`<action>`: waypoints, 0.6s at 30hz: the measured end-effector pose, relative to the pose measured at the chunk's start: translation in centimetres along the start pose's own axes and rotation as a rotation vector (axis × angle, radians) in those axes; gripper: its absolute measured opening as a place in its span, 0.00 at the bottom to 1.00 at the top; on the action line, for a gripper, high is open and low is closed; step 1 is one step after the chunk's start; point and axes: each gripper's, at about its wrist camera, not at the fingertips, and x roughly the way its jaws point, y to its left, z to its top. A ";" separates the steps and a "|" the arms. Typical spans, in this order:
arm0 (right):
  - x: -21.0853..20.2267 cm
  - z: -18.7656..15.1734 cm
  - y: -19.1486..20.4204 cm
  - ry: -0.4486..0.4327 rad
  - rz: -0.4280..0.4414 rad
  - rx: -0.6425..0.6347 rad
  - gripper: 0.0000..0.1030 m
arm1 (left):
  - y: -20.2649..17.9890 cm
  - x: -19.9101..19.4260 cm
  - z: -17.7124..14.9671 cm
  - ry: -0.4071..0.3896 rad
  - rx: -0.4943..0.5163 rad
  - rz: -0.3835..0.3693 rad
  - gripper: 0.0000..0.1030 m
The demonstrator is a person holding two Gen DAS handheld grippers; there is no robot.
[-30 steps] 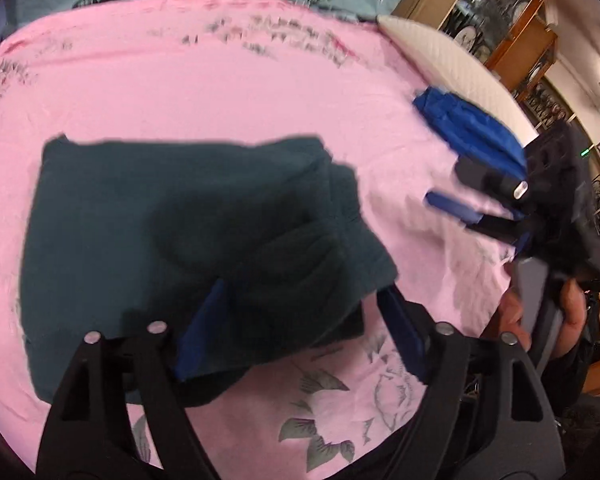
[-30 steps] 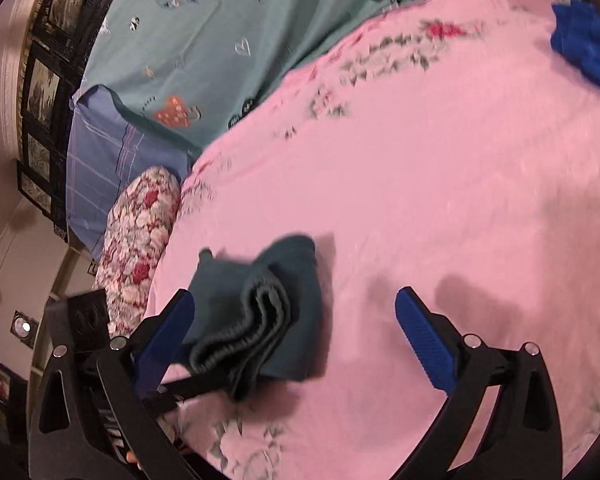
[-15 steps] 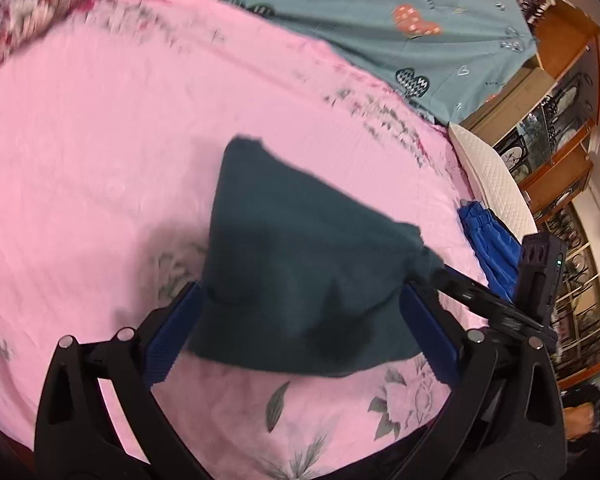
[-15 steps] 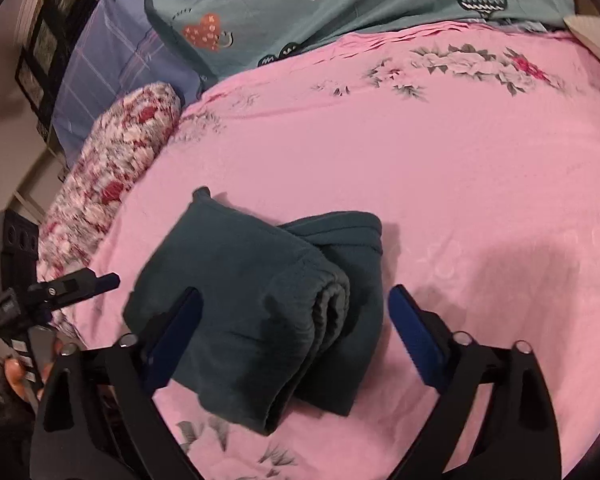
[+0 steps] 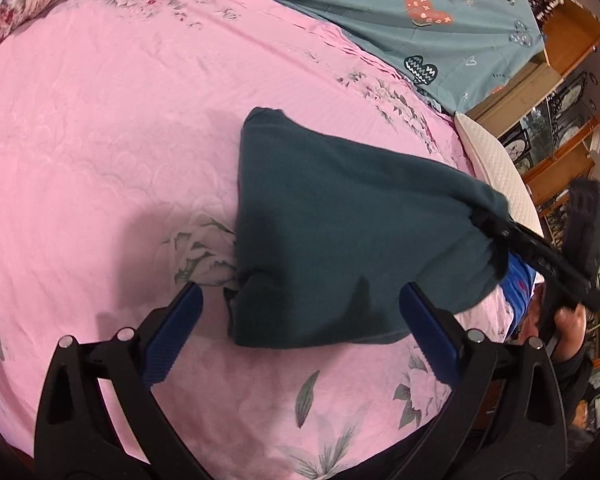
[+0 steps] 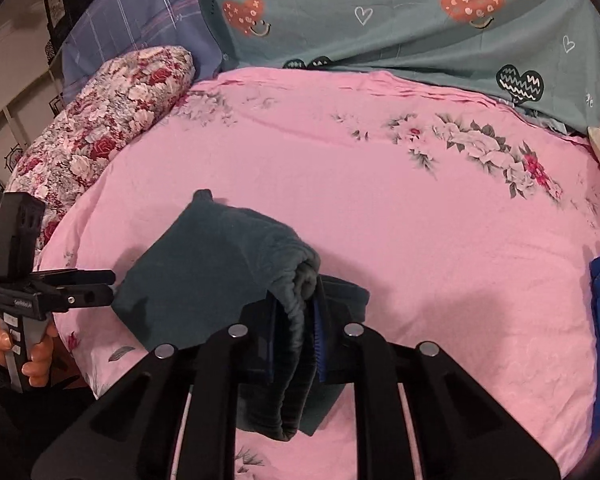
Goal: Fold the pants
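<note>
Now | 1 folded pants [image 5: 340,240] | left gripper [image 5: 300,332] jaws apart | right gripper [image 6: 296,332] jaws clamped on pants

- Left gripper [image 5: 300,334]: black frame, ribbed blue finger pads [image 5: 172,336], silver screws.
- Right gripper [image 6: 296,344]: black frame, blue pads, silver screws.
- Hands: bare skin.

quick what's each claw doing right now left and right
Left claw: open, holding nothing, with the folded dark green pants ahead of it.
Right claw: shut on the thick folded edge of the pants.
</note>
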 end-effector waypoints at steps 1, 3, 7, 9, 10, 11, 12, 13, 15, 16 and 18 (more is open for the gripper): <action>1.5 0.1 -0.7 0.069 -0.003 0.021 0.15 | -0.3 0.0 -0.1 -0.003 0.018 0.009 0.97; 4.3 -0.6 -2.3 0.148 -0.035 0.070 0.26 | -1.1 0.1 -0.2 -0.009 0.068 0.038 0.97; 5.1 -2.1 -4.0 0.134 -0.094 0.131 0.53 | -3.6 0.3 -0.9 -0.024 0.216 0.083 0.97; 2.4 -1.6 -3.4 0.034 -0.117 0.145 0.53 | -5.3 0.3 -1.3 -0.036 0.307 0.091 0.97; 0.8 -1.2 -3.0 -0.035 -0.115 0.151 0.54 | -6.1 0.4 -1.4 -0.040 0.345 0.093 0.97; -0.8 -0.8 -2.5 -0.104 -0.067 0.159 0.61 | -6.8 0.6 -1.6 -0.041 0.381 0.092 0.97; -1.6 -0.4 -2.1 -0.138 0.008 0.166 0.63 | -7.7 0.9 -1.8 -0.036 0.419 0.088 0.97; -1.8 -0.1 -1.6 -0.144 0.091 0.174 0.63 | -8.3 1.4 -2.0 -0.029 0.449 0.083 0.97; -0.1 0.4 -1.0 -0.085 0.231 0.201 0.63 | -8.5 3.1 -2.2 -0.006 0.482 0.103 0.97; 1.3 0.5 -1.1 -0.048 0.254 0.226 0.63 | -8.2 3.9 -2.2 0.014 0.472 0.124 0.97; 4.7 0.1 -2.4 0.020 0.261 0.304 0.63 | -7.1 5.3 -2.1 0.048 0.448 0.132 0.97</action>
